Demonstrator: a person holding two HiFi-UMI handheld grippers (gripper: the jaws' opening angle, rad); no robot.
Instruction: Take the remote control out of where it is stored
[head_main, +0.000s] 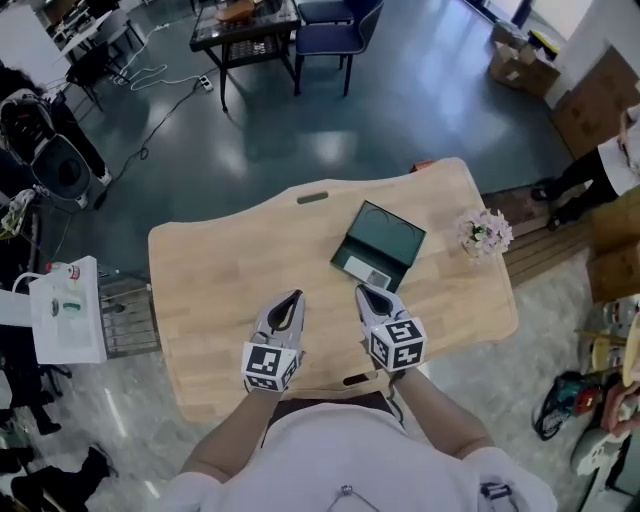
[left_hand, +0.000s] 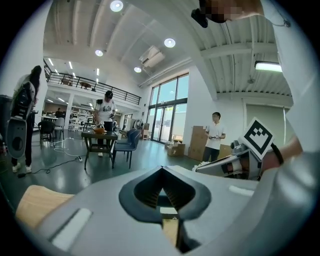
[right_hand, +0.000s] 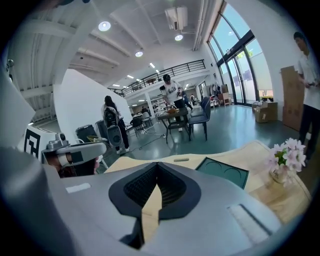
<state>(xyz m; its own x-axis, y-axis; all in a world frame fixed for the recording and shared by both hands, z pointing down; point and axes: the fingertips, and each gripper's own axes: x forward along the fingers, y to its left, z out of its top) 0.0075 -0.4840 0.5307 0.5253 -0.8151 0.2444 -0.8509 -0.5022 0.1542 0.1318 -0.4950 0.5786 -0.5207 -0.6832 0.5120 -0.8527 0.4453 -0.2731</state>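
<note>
A dark green box lies open on the wooden table, right of centre. A small pale grey object, possibly the remote control, rests in the box's near part. My left gripper is shut and empty over the table's near middle, left of the box. Just in front of the box's near edge, my right gripper is shut too and holds nothing. The right gripper view shows the green box beyond the right gripper. The left gripper points out across the room.
A small vase of pale flowers stands near the table's right edge. A white cart is on the floor at the left. A person stands to the right, near cardboard boxes. A dark table with chairs stands farther back.
</note>
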